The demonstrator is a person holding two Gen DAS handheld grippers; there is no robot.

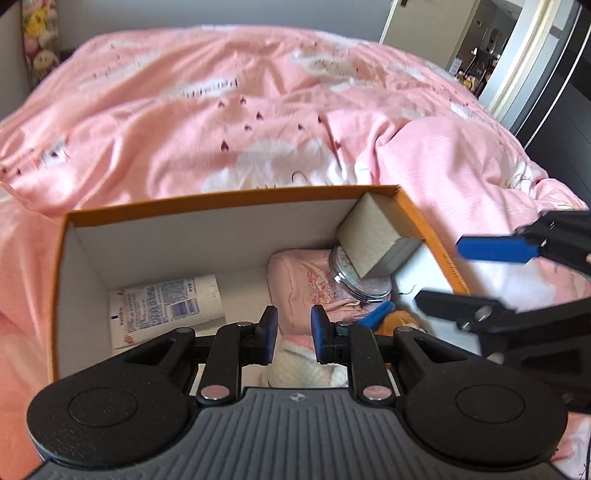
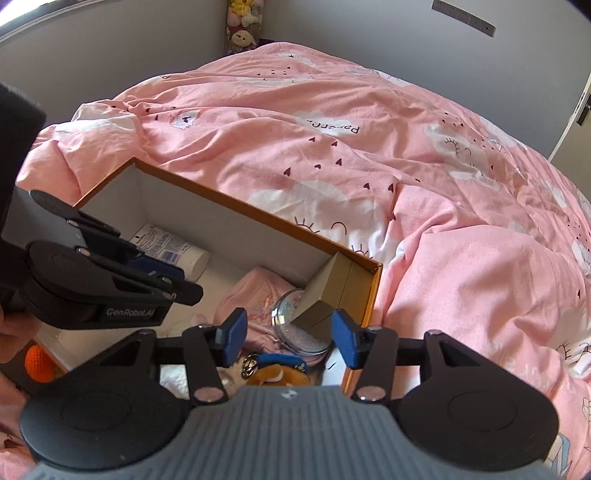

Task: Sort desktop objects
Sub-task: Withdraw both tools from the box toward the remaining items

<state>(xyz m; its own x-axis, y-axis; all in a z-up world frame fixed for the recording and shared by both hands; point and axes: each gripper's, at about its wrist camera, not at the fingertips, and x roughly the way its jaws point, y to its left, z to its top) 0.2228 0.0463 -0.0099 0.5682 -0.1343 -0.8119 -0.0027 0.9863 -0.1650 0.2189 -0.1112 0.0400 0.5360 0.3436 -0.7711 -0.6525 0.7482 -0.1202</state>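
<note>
An orange cardboard box [image 1: 221,201] [image 2: 258,214] with a white inside lies on the bed. In it are a white lotion bottle [image 1: 166,299] [image 2: 173,247], a pink pouch [image 1: 299,280] [image 2: 251,295], a glass jar [image 1: 354,280] [image 2: 295,332], a tan block [image 1: 376,240] [image 2: 328,291] leaning in the far right corner, an orange plush toy [image 1: 395,321] [image 2: 273,373] and a white fluffy item [image 1: 299,365]. My left gripper [image 1: 293,330] [image 2: 162,267] hovers over the box, its pads a narrow gap apart and holding nothing. My right gripper [image 2: 291,338] [image 1: 480,277] stands open above the jar and block, touching neither.
A rumpled pink duvet [image 2: 443,221] covers the bed all round the box. An orange knitted ball [image 2: 37,362] lies outside the box's near left corner. Stuffed toys [image 2: 242,29] stand in the far wall corner. A doorway [image 1: 480,55] opens at the right.
</note>
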